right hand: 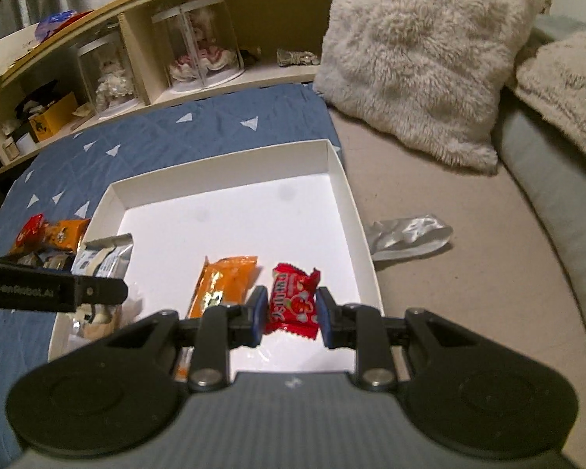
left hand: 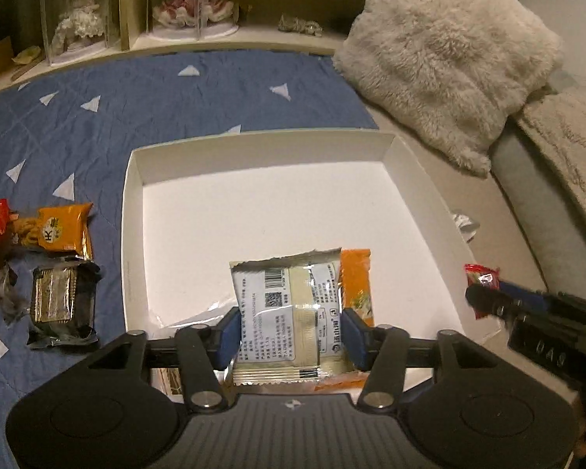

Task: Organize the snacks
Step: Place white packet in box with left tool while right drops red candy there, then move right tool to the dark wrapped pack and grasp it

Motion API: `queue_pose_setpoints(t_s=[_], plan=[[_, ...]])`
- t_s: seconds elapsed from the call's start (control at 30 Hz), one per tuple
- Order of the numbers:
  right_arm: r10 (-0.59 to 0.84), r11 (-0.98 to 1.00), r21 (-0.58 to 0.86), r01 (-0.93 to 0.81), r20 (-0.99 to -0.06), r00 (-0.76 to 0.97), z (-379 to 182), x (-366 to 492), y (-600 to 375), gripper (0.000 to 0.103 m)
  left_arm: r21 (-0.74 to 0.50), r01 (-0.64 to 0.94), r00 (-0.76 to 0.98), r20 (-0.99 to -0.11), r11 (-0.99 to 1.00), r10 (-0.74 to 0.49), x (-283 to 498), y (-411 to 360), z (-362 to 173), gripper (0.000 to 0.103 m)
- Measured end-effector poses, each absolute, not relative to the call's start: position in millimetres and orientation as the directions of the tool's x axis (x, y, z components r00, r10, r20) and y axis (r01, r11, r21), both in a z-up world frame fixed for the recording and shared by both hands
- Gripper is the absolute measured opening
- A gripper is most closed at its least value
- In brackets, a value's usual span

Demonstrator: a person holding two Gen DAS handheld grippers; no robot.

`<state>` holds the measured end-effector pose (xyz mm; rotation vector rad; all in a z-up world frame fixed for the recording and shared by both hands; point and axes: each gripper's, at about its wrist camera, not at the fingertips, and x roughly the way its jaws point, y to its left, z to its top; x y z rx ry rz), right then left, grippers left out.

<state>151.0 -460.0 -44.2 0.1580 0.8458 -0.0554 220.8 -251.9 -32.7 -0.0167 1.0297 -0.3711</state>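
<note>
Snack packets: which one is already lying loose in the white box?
The orange packet, flat on the box floor; the white and red ones sit between fingers, the rest lie on the blue quilt.

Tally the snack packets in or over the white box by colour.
Orange packet: 1
Red packet: 1
Silver packet: 1
Clear packet, part hidden: 1
Total: 4

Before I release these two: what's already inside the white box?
An orange snack packet lies on the white box floor. The grippers and their packets cover the near edge, where something more pokes out; the rest is bare.
</note>
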Motion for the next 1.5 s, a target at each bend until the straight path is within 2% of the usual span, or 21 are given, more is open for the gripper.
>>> queue_pose_setpoints(t_s=[0.03, 0.07, 0.1, 0.17, 0.3, 0.67, 0.93, 0.97, 1.5], plan=[[0.016, 0.985, 0.124, 0.117, -0.748, 0.663, -45.6, 153.8, -461.3, 0.033, -0.187, 0.293, 0.451, -0.837, 0.938, -0.308, 221.2, -251.5, -34.2, 0.066], [0.014, 0.984, 0.131, 0.125, -0.746, 0.666, -46.9, 155.8, -462.7, 0.039, -0.187, 0.295, 0.446, -0.841, 0.937, -0.308, 221.0, -250.7, -35.6, 0.069], [0.012, 0.982, 0.135, 0.135, -0.748, 0.664, -48.3, 157.7, -464.3, 0.049, -0.184, 0.299, 0.438, -0.845, 0.936, -0.306, 220.6, -250.2, -36.9, 0.071], [-0.007, 0.979, 0.126, 0.16, -0.767, 0.642, -49.4, 160.1, -466.1, 0.054, -0.176, 0.303, 0.431, -0.851, 0.937, -0.3, 218.8, -248.5, -38.9, 0.075], [-0.007, 0.978, 0.121, 0.169, -0.794, 0.608, -50.2, 155.9, -465.3, 0.058, -0.165, 0.315, 0.416, -0.861, 0.935, -0.292, 214.8, -245.4, -40.8, 0.084], [-0.015, 0.99, 0.071, 0.124, -0.81, 0.586, -40.1, 138.9, -452.4, 0.071, -0.149, 0.33, 0.405, -0.87, 0.932, -0.283, 199.8, -238.2, -35.6, 0.099], [-0.064, 0.989, 0.028, 0.144, -0.801, 0.595, -28.8, 123.2, -447.6, 0.095, -0.145, 0.342, 0.407, -0.868, 0.928, -0.286, 187.6, -232.9, -30.2, 0.103], [-0.074, 0.988, 0.022, 0.152, -0.799, 0.596, -28.0, 121.3, -447.6, 0.102, -0.141, 0.347, 0.403, -0.87, 0.927, -0.283, 186.1, -232.7, -29.7, 0.103], [-0.125, 0.984, -0.024, 0.177, -0.801, 0.586, -12.3, 99.0, -432.1, 0.103, -0.166, 0.344, 0.432, -0.846, 0.924, -0.313, 165.6, -201.7, -15.0, 0.103]])
